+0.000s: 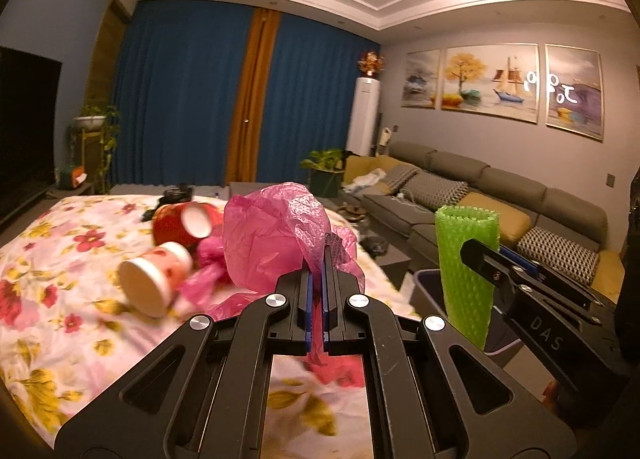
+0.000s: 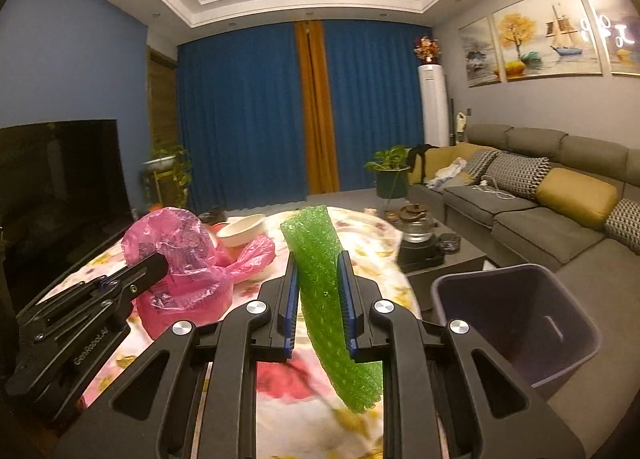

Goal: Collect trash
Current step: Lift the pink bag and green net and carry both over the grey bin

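Left tool (image 1: 318, 279) is nearest, its jaws pressed almost together on a thin fold of the pink bag (image 1: 276, 235), which balloons up ahead of its tips above the floral cloth (image 1: 52, 243) on the desk. Left of that tool, two paper cups (image 1: 156, 279) lie tipped on the cloth, apart from the bag. Right of it, the right tool (image 2: 318, 291) grips the green foam sleeve (image 2: 320, 283) at a narrow gap, the sleeve standing tilted, one end above the tips and one hanging below. Just right of and below that tool sits the open bin (image 2: 516, 323).
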Motion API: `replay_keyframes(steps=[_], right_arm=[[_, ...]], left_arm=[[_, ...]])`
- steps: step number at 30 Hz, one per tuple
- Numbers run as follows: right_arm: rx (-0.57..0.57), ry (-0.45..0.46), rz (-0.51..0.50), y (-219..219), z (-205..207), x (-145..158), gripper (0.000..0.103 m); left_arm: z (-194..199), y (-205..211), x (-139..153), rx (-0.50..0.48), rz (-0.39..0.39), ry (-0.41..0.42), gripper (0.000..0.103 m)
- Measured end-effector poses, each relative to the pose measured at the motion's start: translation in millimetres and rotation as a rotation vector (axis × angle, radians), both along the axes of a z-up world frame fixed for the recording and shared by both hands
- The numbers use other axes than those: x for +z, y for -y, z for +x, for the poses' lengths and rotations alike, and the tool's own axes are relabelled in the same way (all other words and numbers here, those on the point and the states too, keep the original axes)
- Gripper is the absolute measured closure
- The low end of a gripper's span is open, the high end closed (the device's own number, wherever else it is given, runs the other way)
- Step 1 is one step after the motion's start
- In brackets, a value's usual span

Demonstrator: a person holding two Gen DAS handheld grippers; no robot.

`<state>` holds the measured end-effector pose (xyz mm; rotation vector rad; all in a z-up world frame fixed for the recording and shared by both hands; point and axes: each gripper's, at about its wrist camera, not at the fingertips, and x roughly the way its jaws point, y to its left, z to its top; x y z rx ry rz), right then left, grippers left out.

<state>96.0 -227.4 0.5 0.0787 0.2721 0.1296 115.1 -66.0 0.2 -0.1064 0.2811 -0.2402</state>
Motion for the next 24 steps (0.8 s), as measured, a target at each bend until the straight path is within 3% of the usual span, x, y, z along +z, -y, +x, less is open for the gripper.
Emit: replay_keyframes(steps=[24], right_arm=[[-0.208,0.027,0.010,111.6,9.8,-7.8,0.083]], left_arm=[[39.8,126.4,-9.7,-0.237,0.038,0.006,0.101]])
